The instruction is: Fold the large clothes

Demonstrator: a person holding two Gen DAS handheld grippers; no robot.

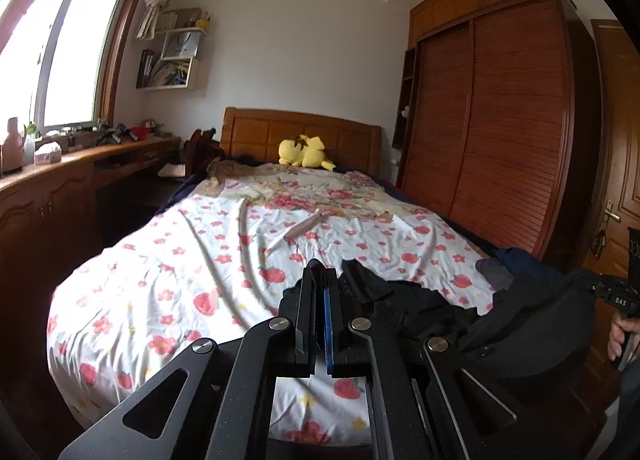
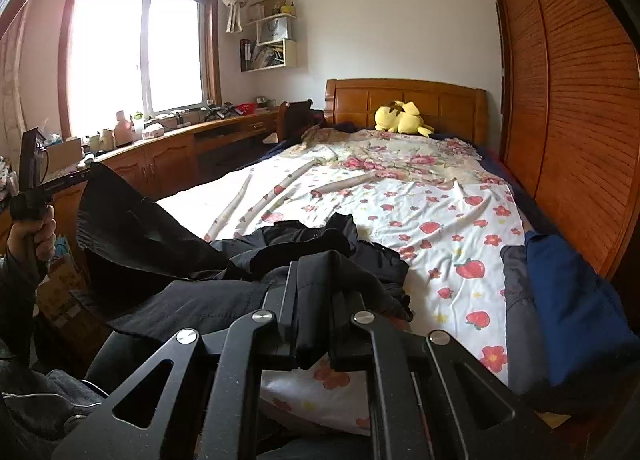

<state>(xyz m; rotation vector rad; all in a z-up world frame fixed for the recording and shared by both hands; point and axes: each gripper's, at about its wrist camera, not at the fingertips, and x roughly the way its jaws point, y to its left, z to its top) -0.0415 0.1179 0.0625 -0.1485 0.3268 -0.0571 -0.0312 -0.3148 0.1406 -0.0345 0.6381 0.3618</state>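
A large black garment (image 2: 192,260) lies bunched at the foot of the bed (image 2: 400,212), which has a floral sheet. My right gripper (image 2: 316,292) is shut on a fold of the black garment. My left gripper (image 1: 319,288) has its jaws closed, with black cloth (image 1: 400,300) at its tip and to its right; in the right wrist view it (image 2: 86,176) holds a corner of the garment raised at the left. The right gripper's handle and hand show at the right edge of the left wrist view (image 1: 616,300).
A blue and grey garment (image 2: 560,300) lies on the bed's right edge beside the wooden wardrobe (image 2: 568,100). A yellow plush toy (image 2: 400,118) sits by the headboard. A cluttered wooden desk (image 1: 60,180) runs under the window on the left.
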